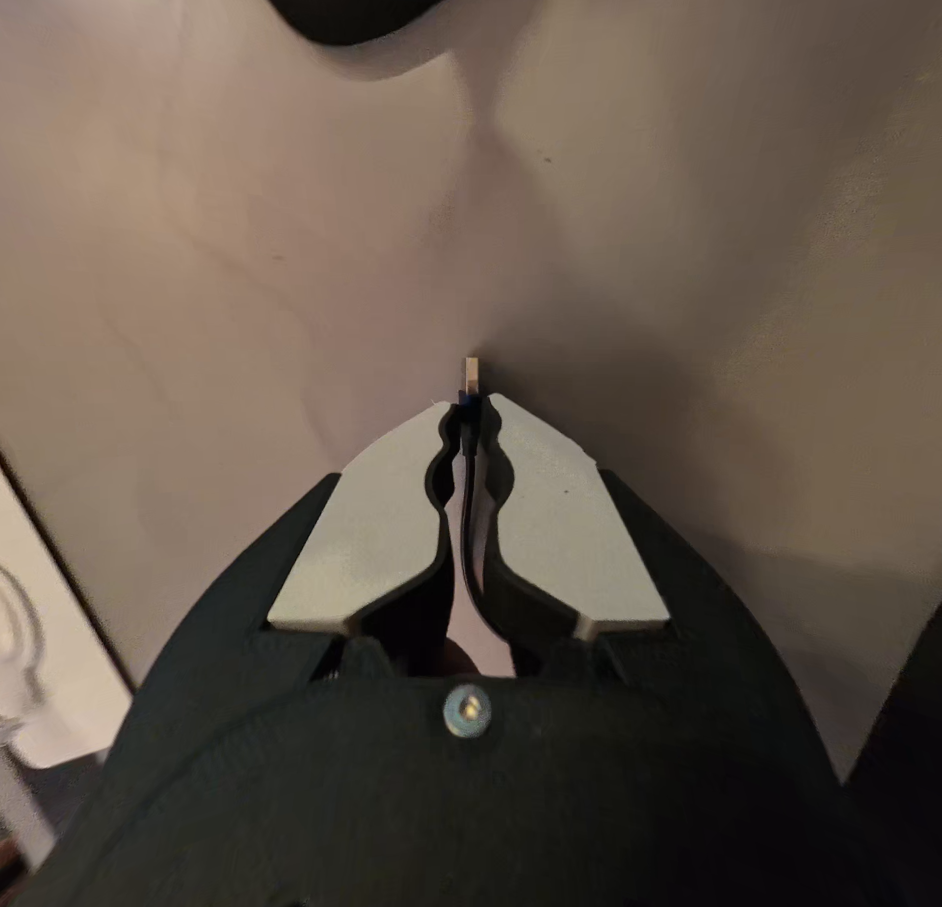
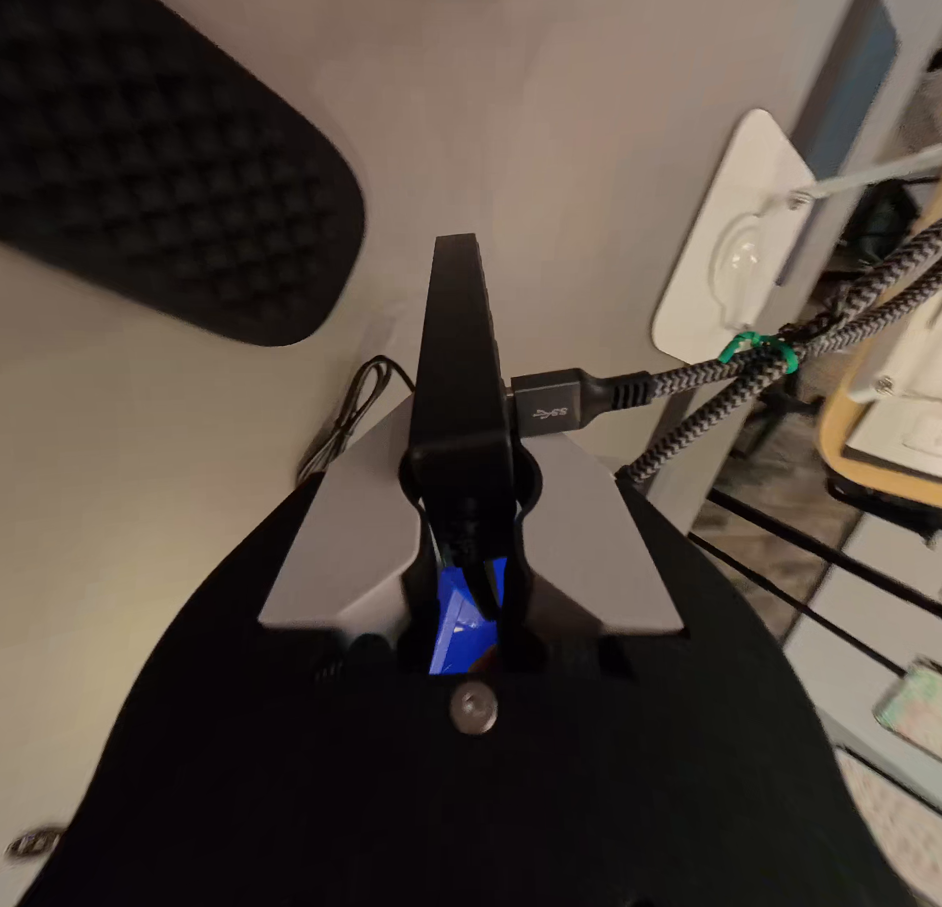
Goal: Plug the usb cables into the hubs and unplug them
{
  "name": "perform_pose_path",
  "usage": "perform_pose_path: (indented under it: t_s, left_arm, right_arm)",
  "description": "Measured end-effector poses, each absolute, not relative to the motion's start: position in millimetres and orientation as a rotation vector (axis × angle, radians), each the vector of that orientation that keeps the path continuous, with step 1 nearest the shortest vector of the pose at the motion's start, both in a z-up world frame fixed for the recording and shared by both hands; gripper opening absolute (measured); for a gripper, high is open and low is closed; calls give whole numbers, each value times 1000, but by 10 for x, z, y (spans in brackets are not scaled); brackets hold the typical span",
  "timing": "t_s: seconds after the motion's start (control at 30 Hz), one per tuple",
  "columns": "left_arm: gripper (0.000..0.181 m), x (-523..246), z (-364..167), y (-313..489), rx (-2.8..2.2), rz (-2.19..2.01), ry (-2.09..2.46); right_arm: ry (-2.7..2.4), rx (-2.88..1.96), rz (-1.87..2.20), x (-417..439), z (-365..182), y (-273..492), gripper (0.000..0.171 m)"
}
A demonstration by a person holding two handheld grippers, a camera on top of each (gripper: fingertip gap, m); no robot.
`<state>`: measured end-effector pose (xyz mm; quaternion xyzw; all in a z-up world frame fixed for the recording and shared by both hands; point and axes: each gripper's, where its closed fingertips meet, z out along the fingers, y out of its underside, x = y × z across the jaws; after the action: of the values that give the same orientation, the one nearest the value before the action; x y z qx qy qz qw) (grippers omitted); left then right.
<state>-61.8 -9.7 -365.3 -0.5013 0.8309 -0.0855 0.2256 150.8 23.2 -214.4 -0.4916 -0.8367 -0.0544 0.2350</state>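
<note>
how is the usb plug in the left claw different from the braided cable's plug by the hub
The thin black cable's plug is small, its bare metal tip pointing freely over the table; the braided cable's plug is bulkier, with a grey shell, and sits in the side of the black hub. The first is pinched in the left claw; the second is ungripped, while the right claw holds the hub. Both are USB plugs.

Dim warm light, soft shadows; wide-angle bending, blurred edges, no glare
</note>
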Motion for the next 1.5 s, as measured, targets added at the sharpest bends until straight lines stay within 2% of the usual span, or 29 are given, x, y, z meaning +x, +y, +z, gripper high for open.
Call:
perform_pose_path:
  t_s: [0.3, 0.6, 0.83, 1.03, 1.07, 1.33, 1.5]
  left_arm:
    - [6, -501, -3630, -18, -1907, -739, 2109]
    - [7, -401, -3636, 292, -2144, -910, 1926]
    - [9, -425, -3678, 567, -2140, -865, 1863]
    - [50, -461, -3672, 934, -2055, -639, 1796]
    - [52, -486, -3673, 993, -2034, -575, 1796]
    - [45, -534, -3304, 1004, -1899, -470, 1623]
    - [44, -548, -3372, 806, -1885, -409, 1646]
  right_arm:
    - [-1916, -1353, -547, 1497, -2604, 467, 24]
    - [-1780, -1417, -637, 1371, -2896, 241, 25]
    - [-1754, -1392, -668, 1294, -3017, 198, 24]
    - [-1735, -1402, -665, 1296, -3024, 189, 24]
    - [-1731, -1407, -665, 1300, -3025, 189, 25]
    - [-1728, -1368, -762, 1326, -3045, 172, 24]
    - [-1699, -1333, -895, 1311, -3117, 134, 26]
